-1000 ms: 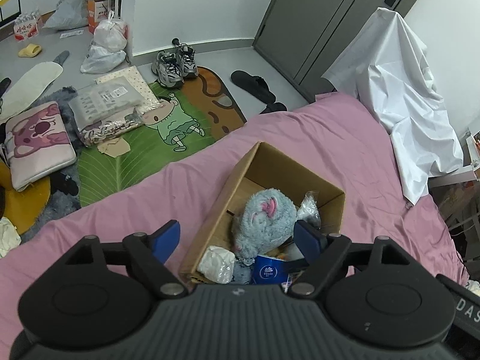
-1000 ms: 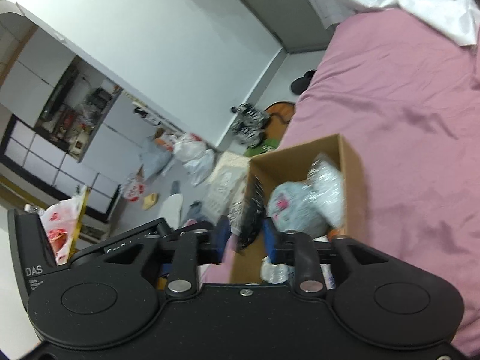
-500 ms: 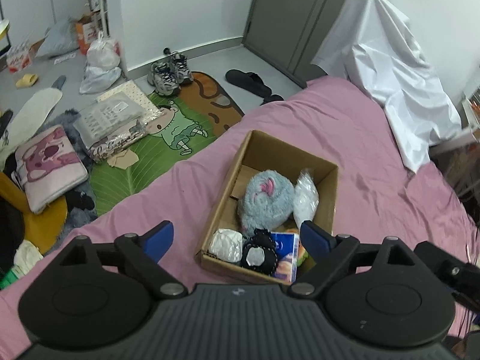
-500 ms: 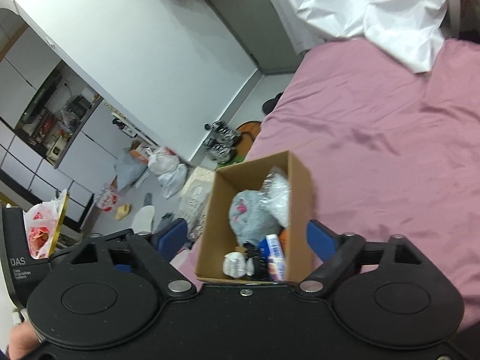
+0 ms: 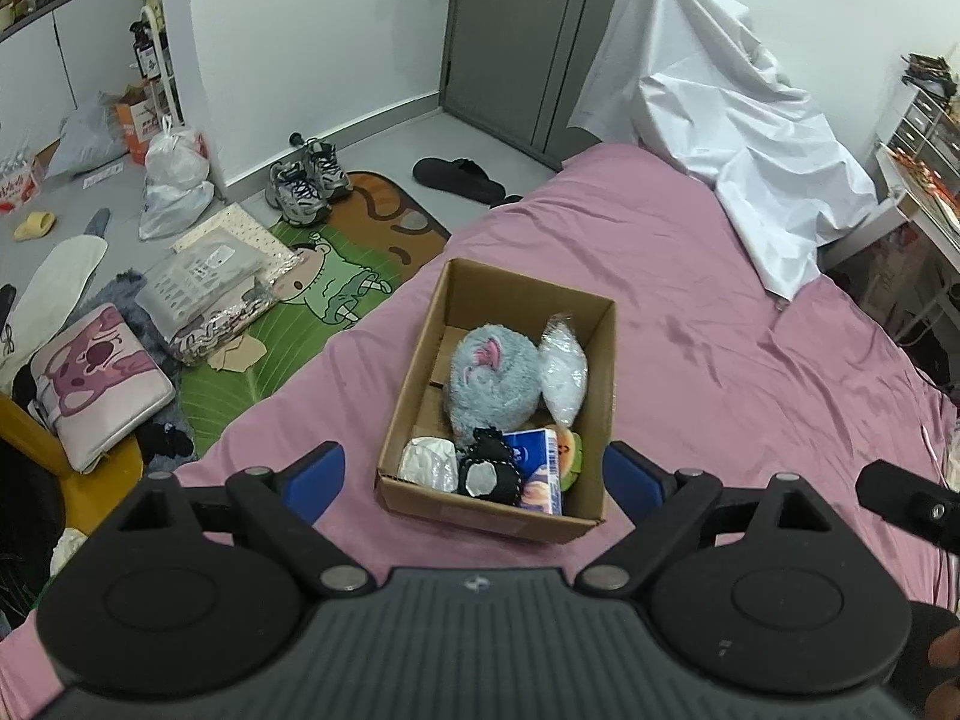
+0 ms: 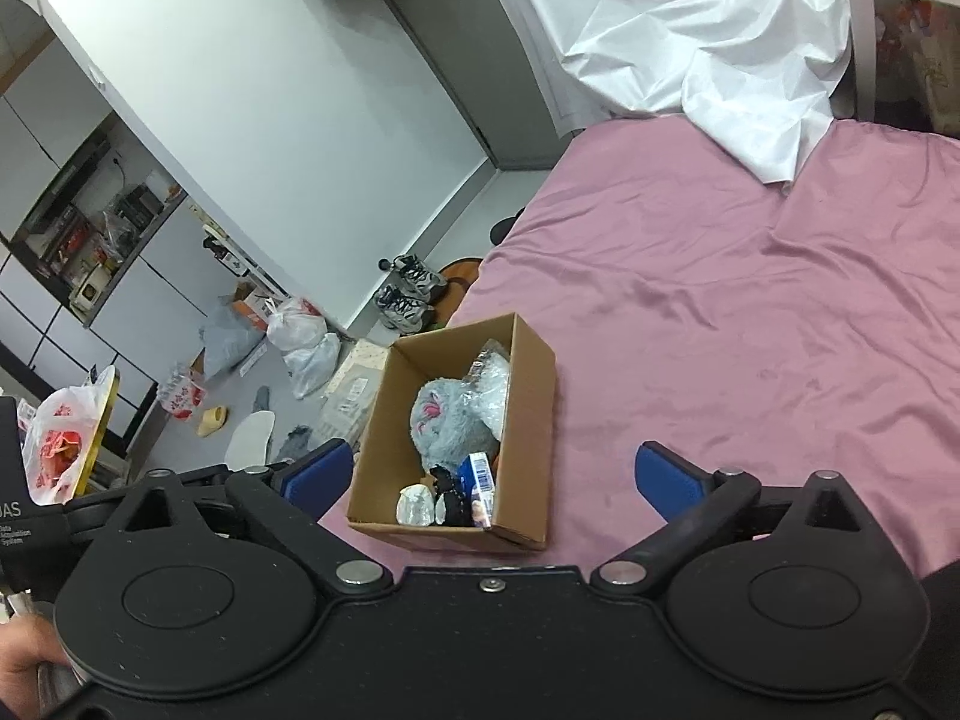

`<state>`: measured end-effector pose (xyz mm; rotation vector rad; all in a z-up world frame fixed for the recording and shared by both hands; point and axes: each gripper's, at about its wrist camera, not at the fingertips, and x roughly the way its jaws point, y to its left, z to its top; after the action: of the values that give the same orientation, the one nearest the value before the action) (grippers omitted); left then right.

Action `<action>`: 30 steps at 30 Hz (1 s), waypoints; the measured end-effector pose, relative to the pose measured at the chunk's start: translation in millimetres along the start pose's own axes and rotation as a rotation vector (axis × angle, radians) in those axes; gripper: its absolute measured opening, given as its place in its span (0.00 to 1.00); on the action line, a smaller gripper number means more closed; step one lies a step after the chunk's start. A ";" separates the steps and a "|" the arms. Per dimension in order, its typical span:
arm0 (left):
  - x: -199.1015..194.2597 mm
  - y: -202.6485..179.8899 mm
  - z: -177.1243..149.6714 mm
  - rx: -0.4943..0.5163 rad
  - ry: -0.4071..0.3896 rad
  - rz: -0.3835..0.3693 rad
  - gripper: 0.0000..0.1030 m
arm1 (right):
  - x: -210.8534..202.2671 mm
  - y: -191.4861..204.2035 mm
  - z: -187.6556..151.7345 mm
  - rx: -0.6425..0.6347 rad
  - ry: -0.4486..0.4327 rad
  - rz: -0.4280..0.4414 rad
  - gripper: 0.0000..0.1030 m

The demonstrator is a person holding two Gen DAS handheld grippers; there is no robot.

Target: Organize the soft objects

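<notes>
**Left wrist and right wrist views: box of soft things on the pink bed**

Left wrist view, writing: the blue and white tissue pack (image 5: 539,468) in the box carries print too small to read. Right wrist view, lower left of frame: "DAS" on the black housing of the other unit; smaller lines beneath not legible.

Cardboard box (image 5: 591,354) open-topped, sitting on the pink bedsheet (image 5: 750,372), centre of frame. Contents:
- grey plush toy (image 5: 495,384) with pink ear, middle of box, largest item
- clear crinkled plastic bag (image 5: 563,369) with white filling, touching the plush on its right
- white wrapped bundle (image 5: 429,462), near-left corner
- black and white soft toy (image 5: 489,471), between bundle and tissue pack
- green and orange soft piece (image 5: 569,450), against the right wall, mostly hidden

Left gripper (image 5: 474,474): blue fingers spread wide, nothing between them, held above and just short of the box's near wall; the box sits between the fingertips in frame.

Right gripper (image 6: 492,474): fingers likewise spread, empty. Cardboard box (image 6: 534,420) lies centre-left of that frame, between the fingertips and nearer the left one.

White sheet (image 5: 720,120) draped at upper right of frame. Sneakers (image 5: 306,180) on the floor, upper left.
</notes>
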<state>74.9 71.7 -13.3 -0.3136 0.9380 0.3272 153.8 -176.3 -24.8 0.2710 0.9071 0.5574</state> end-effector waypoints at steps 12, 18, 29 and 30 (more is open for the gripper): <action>-41.0 -18.5 -12.5 0.107 -0.053 -0.018 0.99 | -33.6 6.4 -8.2 -0.104 -0.030 -0.094 1.00; -49.8 -21.6 -20.9 0.128 -0.060 -0.030 0.99 | -44.9 9.9 -13.2 -0.139 -0.034 -0.109 1.00; -68.6 -19.0 -31.5 0.142 -0.087 -0.043 0.99 | -58.2 11.9 -26.4 -0.173 -0.042 -0.133 1.00; -69.8 -17.7 -32.2 0.139 -0.087 -0.045 0.99 | -59.3 12.4 -27.1 -0.175 -0.043 -0.134 1.00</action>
<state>20.2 33.3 28.6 -0.1910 0.8623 0.2317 98.9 -199.7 4.2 0.0634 0.8229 0.5009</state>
